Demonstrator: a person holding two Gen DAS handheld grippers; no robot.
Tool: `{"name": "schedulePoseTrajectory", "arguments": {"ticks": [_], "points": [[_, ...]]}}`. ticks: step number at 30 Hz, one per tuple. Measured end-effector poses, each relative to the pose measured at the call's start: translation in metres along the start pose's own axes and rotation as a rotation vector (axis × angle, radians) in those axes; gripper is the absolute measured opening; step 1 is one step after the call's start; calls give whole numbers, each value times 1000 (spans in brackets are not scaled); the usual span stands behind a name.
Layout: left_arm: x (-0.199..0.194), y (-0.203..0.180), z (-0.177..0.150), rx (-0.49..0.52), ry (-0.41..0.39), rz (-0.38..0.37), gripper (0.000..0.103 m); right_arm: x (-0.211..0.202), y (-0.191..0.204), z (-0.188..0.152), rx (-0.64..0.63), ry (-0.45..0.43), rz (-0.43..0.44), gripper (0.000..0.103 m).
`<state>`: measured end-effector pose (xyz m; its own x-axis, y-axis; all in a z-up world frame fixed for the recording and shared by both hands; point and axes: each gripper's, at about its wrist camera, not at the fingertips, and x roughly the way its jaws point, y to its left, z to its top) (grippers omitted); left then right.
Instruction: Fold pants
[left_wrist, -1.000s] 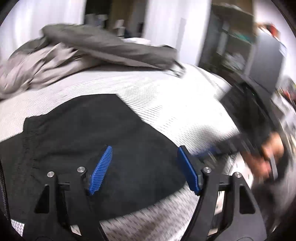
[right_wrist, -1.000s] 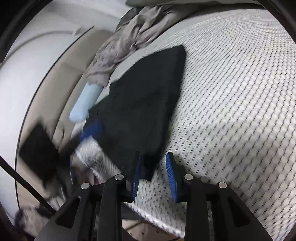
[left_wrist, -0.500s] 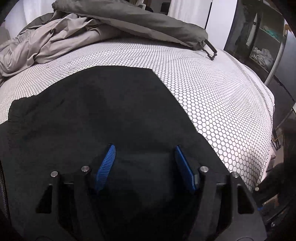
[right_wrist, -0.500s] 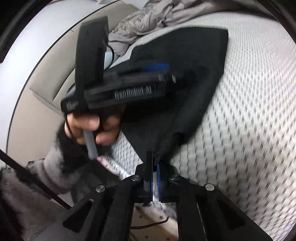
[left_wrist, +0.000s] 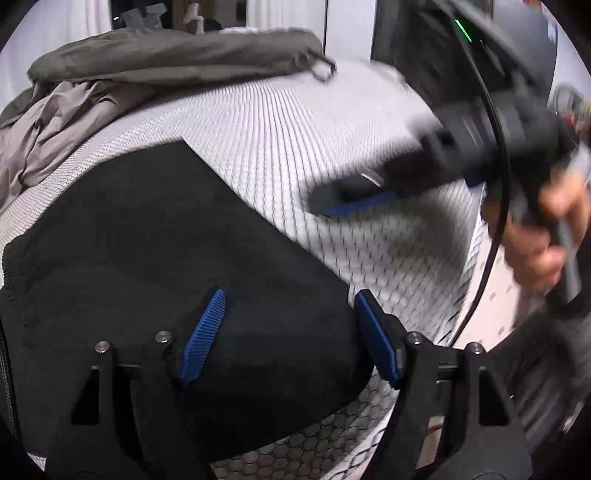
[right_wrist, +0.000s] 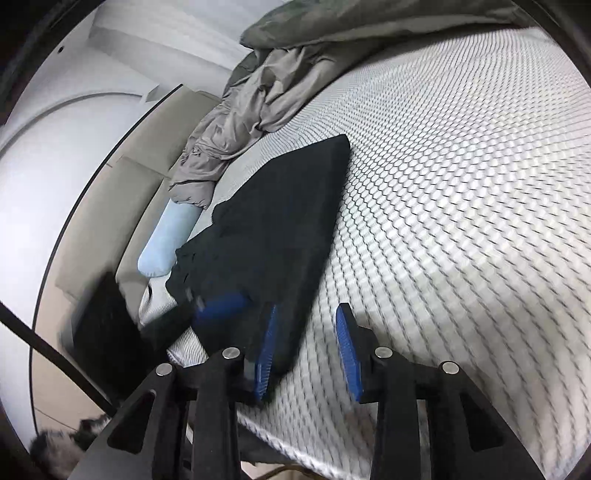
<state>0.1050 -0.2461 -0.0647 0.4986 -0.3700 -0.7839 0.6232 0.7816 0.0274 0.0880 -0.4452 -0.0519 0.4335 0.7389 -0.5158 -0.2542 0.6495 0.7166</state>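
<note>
Black pants (left_wrist: 155, 266) lie folded flat on a bed with a white honeycomb-patterned cover (left_wrist: 295, 122). My left gripper (left_wrist: 291, 332) is open and empty, low over the near right end of the pants. My right gripper (right_wrist: 308, 347) is open and empty over the near corner of the pants (right_wrist: 280, 236), its left finger above the cloth and its right finger above the cover. In the left wrist view the right gripper (left_wrist: 354, 199) shows blurred over the cover to the right of the pants, held by a hand (left_wrist: 539, 240).
A rumpled grey duvet (left_wrist: 110, 85) is piled at the far side of the bed, also in the right wrist view (right_wrist: 258, 110). A light blue bolster (right_wrist: 166, 240) lies by the beige headboard (right_wrist: 122, 192). The bed's near edge runs just below both grippers.
My right gripper has let go of the pants corner and opened. My left gripper has opened wider and shifted toward the right end of the pants. The pants lie flat.
</note>
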Motion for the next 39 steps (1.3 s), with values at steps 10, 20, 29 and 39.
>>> {"name": "schedulePoseTrajectory", "arguments": {"ticks": [10, 20, 29, 39], "points": [[8, 14, -11, -33, -4, -52, 70, 82, 16, 36, -19, 83, -112, 23], [9, 26, -14, -49, -3, -95, 72, 144, -6, 167, -7, 62, -202, 17], [-30, 49, -12, -117, -50, -160, 78, 90, 6, 133, 56, -5, -152, 31], [-98, 165, -34, -391, -221, 31, 81, 91, 24, 42, 50, 59, -46, 12]]}}
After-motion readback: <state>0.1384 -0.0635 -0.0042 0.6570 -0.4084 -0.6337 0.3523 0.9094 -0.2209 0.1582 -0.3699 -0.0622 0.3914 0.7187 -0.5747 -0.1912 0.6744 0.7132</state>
